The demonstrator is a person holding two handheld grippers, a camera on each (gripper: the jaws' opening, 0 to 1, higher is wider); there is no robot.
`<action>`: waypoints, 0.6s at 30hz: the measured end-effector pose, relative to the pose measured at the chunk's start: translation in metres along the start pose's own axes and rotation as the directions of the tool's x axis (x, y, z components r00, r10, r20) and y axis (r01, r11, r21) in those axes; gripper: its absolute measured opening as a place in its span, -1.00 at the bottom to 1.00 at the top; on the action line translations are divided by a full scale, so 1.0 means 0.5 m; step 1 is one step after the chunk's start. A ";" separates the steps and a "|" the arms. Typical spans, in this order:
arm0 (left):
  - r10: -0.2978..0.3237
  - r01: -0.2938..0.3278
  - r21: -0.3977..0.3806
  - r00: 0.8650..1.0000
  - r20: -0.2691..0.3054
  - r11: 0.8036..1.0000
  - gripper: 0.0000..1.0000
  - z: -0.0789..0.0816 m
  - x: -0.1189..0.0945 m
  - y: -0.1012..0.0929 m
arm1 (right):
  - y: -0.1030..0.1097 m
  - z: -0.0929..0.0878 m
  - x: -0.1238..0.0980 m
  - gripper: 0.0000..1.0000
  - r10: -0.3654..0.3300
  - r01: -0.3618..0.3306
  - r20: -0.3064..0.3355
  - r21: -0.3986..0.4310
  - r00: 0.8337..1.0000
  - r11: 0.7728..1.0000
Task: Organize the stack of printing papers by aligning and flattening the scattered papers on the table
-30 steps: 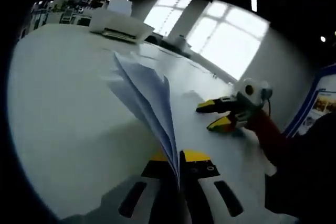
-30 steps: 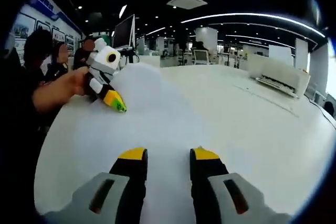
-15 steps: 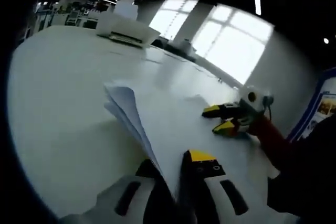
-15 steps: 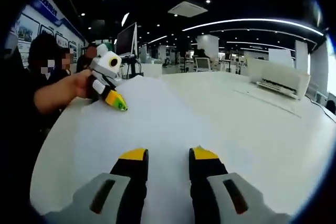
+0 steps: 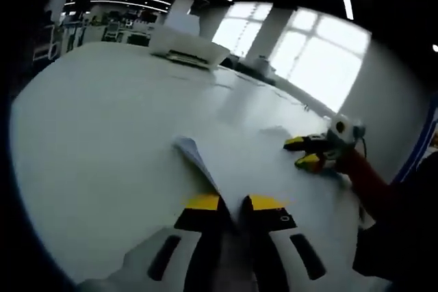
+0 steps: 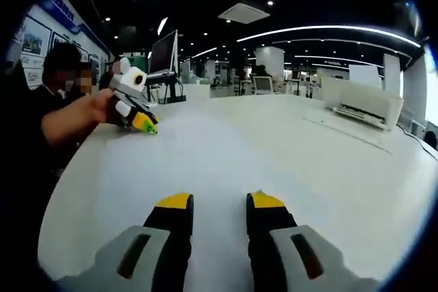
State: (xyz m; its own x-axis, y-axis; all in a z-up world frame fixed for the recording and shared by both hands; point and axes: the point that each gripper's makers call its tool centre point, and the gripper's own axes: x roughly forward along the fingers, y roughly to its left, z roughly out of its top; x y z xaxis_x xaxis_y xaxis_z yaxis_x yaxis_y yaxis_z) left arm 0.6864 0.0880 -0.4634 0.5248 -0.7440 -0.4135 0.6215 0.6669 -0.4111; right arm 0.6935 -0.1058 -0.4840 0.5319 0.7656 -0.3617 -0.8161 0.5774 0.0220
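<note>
Lowered from its raised fan of a second ago, the stack of paper now lies close to the white table, only a short curled corner lifting above the surface in the left gripper view. The left gripper has its two yellow-tipped jaws clenched on the near edge of the sheets, with barely a sliver of gap between them. Holding the edge this way appears meant to keep the sheets gathered while they are pressed down flat.

Across the paper, the right gripper sits low over the table near the far side of the sheets, its jaws parted and gripping nothing; whether its tips touch the paper cannot be told. It seems placed there to steady or square the opposite edge. In the right gripper view its own jaws stand apart above white surface, where paper and table are hard to tell from one another.

From that same view, the left gripper appears at the far left, held in a person's hand and sitting lower against the table than a second ago. A printer stands well apart at the far end of the table. Judging by the curled corner, the flattening is nearly but not fully done.
</note>
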 end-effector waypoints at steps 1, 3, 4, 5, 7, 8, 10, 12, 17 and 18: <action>0.012 -0.012 0.008 1.000 0.008 1.000 -0.68 0.004 -0.011 0.000 | 0.003 0.001 0.000 -0.46 0.000 0.000 0.000 -0.001 1.000 1.000; 0.026 -0.027 0.022 0.999 0.023 0.999 -0.68 0.013 -0.032 -0.004 | 0.010 0.002 0.000 -0.46 -0.001 0.001 0.000 -0.003 1.000 1.000; 0.030 -0.031 0.028 0.999 0.033 0.999 -0.68 0.019 -0.042 -0.003 | 0.012 0.002 0.000 -0.46 -0.001 0.001 0.001 -0.003 1.000 1.000; 0.033 -0.034 0.033 0.999 0.039 0.999 -0.68 0.022 -0.049 -0.005 | 0.016 0.003 -0.001 -0.46 -0.001 0.001 0.001 -0.003 1.000 1.000; 0.041 -0.043 0.045 0.998 0.053 0.998 -0.68 0.030 -0.069 -0.009 | 0.019 0.004 -0.001 -0.46 -0.002 0.002 0.001 -0.004 1.000 1.000; 0.042 -0.045 0.047 0.998 0.055 0.998 -0.68 0.031 -0.072 -0.010 | 0.019 0.004 -0.001 -0.46 -0.003 0.003 0.001 -0.004 1.000 1.000; 0.052 -0.057 0.061 0.996 0.072 0.997 -0.67 0.034 -0.095 -0.020 | 0.021 0.004 -0.001 -0.46 -0.005 0.005 0.001 -0.005 1.000 1.000; 0.061 -0.067 0.075 0.994 0.086 0.995 -0.67 0.034 -0.117 -0.031 | 0.025 0.005 -0.001 -0.46 -0.007 0.007 0.002 -0.006 1.000 1.000; 0.064 -0.072 0.082 0.992 0.107 0.994 -0.67 0.016 -0.156 -0.054 | 0.025 0.005 -0.001 -0.46 -0.006 0.006 0.000 -0.007 1.000 1.000; 0.059 -0.068 0.082 0.992 0.109 0.994 -0.66 0.011 -0.164 -0.060 | 0.025 0.005 -0.001 -0.46 -0.006 0.006 -0.001 -0.006 1.000 1.000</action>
State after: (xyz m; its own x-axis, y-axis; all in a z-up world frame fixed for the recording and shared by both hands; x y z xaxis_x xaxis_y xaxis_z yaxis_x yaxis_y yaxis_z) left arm 0.6280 0.1287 -0.4129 0.6210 -0.7032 -0.3462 0.6296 0.7106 -0.3141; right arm 0.6837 -0.0984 -0.4811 0.5370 0.7617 -0.3625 -0.8141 0.5805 0.0138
